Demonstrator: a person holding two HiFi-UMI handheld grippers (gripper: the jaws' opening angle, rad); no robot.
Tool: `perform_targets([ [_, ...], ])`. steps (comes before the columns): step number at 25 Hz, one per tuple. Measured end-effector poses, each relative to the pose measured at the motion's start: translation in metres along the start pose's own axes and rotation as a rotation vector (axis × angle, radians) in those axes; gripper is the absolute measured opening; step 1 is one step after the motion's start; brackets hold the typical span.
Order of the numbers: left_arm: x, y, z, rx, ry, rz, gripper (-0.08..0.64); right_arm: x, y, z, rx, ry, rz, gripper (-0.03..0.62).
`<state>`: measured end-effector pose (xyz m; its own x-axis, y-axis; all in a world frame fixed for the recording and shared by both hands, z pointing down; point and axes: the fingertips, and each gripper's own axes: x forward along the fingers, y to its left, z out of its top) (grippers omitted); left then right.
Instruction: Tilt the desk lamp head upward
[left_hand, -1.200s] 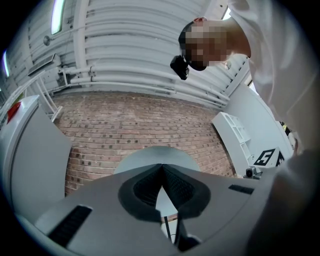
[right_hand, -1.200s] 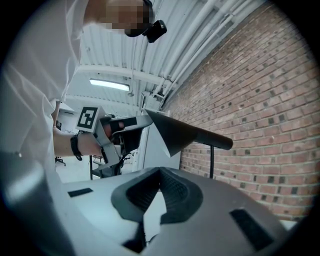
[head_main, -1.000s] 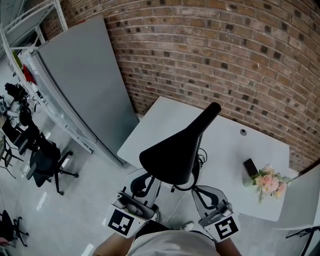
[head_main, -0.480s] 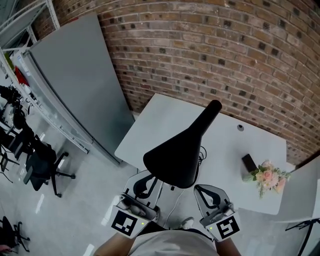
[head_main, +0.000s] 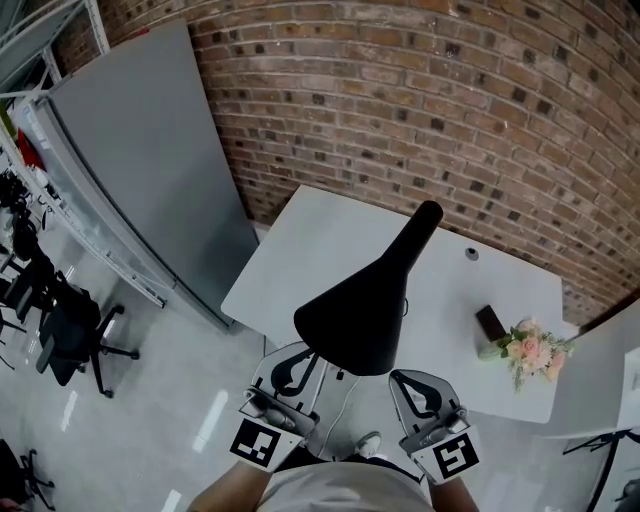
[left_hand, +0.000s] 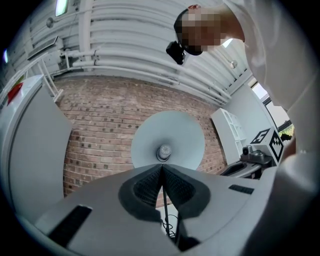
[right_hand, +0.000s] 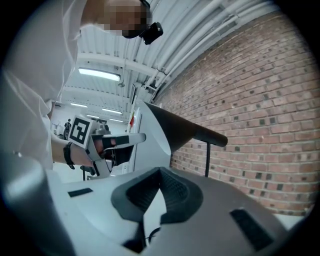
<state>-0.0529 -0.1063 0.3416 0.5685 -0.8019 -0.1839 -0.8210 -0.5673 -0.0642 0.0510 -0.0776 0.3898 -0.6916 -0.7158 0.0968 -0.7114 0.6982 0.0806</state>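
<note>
The desk lamp's black cone-shaped head hangs over the near part of the white table, with its neck running up to the far end. The left gripper view looks up into the pale inside of the lamp head, where the bulb shows. My left gripper sits just below the shade's near-left rim, shut and empty. At the near-right rim my right gripper is also shut and empty. From the right gripper view the lamp head is side-on, and its thin black stem drops behind the jaws.
A bunch of pink flowers and a small dark block lie on the table's right part. A brick wall stands behind the table and a grey panel to its left. An office chair is on the floor at left.
The head view has drifted a little, so the table and wall sit slightly lower and further left. Both grippers stay shut under the lamp head's near rim.
</note>
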Motion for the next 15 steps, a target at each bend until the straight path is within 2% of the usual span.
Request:
perform_targets([
  [15, -0.007, 0.013, -0.023, -0.032, 0.023, 0.000, 0.008, 0.006, 0.007, 0.005, -0.010, 0.010, -0.056, 0.014],
])
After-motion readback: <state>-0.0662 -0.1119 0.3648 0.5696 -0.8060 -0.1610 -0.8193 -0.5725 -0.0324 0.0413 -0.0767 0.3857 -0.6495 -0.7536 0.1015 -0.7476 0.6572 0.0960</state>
